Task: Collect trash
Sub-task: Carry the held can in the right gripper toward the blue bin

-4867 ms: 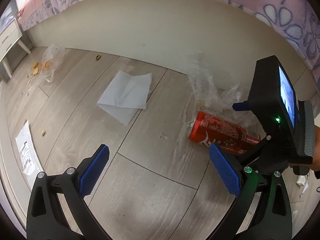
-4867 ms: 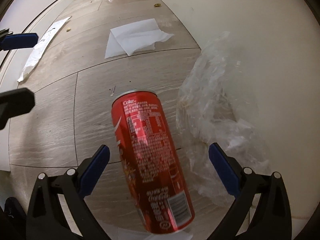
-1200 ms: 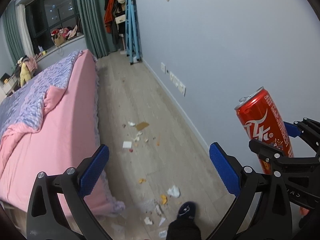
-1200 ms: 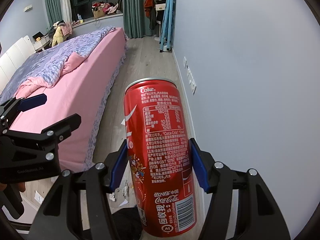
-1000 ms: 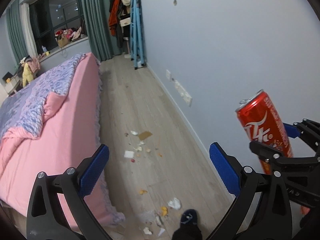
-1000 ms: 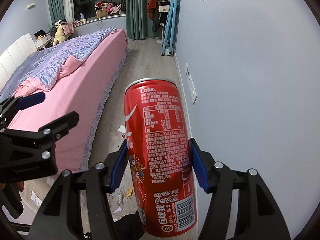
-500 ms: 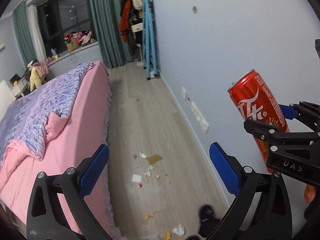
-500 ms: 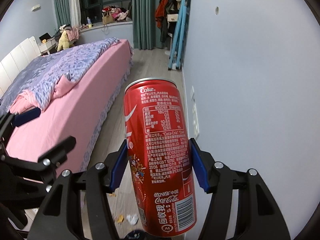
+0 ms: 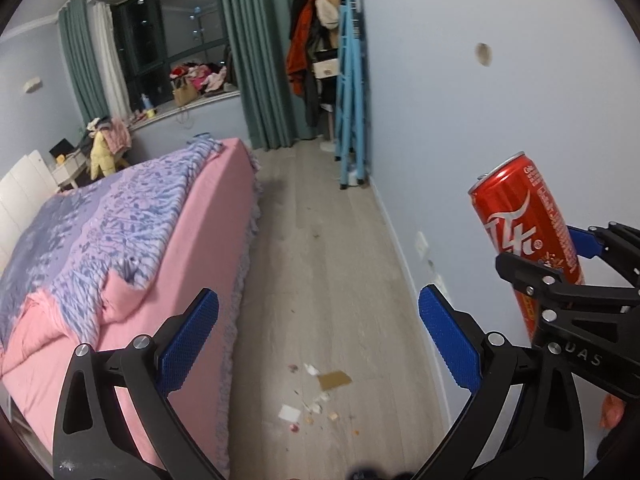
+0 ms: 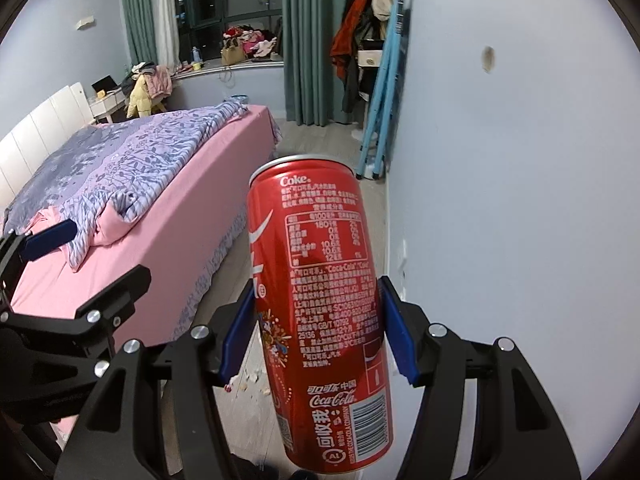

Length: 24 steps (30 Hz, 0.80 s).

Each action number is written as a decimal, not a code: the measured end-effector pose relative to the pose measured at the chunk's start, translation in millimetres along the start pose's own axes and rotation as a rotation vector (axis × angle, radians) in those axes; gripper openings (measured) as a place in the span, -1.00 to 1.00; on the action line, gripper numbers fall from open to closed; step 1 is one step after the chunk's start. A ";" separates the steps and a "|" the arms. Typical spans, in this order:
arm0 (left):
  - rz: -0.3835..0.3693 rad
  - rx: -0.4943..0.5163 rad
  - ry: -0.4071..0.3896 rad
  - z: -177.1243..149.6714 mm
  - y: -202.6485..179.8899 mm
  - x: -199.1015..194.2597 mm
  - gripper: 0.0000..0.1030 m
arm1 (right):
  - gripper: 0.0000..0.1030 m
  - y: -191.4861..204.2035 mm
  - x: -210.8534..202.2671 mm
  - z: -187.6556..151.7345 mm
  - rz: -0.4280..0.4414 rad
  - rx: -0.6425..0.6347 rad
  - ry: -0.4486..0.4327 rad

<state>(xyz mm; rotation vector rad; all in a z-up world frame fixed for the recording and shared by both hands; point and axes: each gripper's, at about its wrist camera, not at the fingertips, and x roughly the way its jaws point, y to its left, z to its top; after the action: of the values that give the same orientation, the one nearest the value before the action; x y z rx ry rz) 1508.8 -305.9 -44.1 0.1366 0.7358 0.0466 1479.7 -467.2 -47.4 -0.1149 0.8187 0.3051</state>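
Scattered scraps (image 9: 320,396) nearer; smooth red cylindrical can (image 10: 320,312) in right gripper (image 10: 316,332)

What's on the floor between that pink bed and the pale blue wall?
Mostly bare wood floor between the pink bed and the pale blue wall, with small paper scraps and crumbs scattered nearby, clearest in the left wrist view.

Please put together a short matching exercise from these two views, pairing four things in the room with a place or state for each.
Things:
1. red can
2. left claw
3. blue folding rack
4. paper scraps

Places or states:
A. leaning against the wall
B. open, nothing between its pads
C. lying on the wooden floor
D. clamped in the right claw

Pairs: 1-D, 2-B, 3-A, 4-C
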 end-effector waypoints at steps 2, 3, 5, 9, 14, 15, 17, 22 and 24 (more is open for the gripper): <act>0.006 -0.015 -0.006 19.8 7.1 23.7 0.89 | 0.09 -3.6 22.9 24.9 0.005 -0.016 -0.006; 0.006 -0.021 -0.012 28.9 11.2 36.3 0.89 | 0.09 -5.2 33.8 37.9 0.004 -0.019 -0.014; 0.005 -0.036 -0.024 50.9 20.3 64.7 0.89 | 0.09 -7.9 53.4 62.1 -0.003 -0.023 -0.031; -0.005 -0.063 -0.008 96.6 36.4 114.0 0.89 | 0.09 -12.2 90.2 111.4 -0.013 -0.033 -0.015; -0.012 -0.039 -0.005 162.7 44.0 176.9 0.89 | 0.09 -26.2 141.6 172.4 -0.029 -0.029 -0.015; -0.016 -0.042 -0.005 175.9 44.9 189.6 0.89 | 0.09 -28.7 150.4 182.3 -0.030 -0.029 -0.015; -0.017 -0.041 -0.010 198.9 46.5 210.8 0.89 | 0.09 -37.1 173.1 207.6 -0.027 -0.026 -0.015; 0.006 -0.047 -0.017 255.6 46.0 279.0 0.89 | 0.09 -60.4 229.8 264.0 -0.004 -0.021 -0.030; 0.035 -0.049 -0.026 280.8 46.6 305.1 0.89 | 0.09 -70.2 256.4 292.1 0.014 -0.021 -0.042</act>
<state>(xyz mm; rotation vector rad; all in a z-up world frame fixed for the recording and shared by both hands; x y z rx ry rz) 1923.7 -262.5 -35.0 0.1034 0.7060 0.0959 1870.9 -413.2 -38.0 -0.1220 0.7751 0.3278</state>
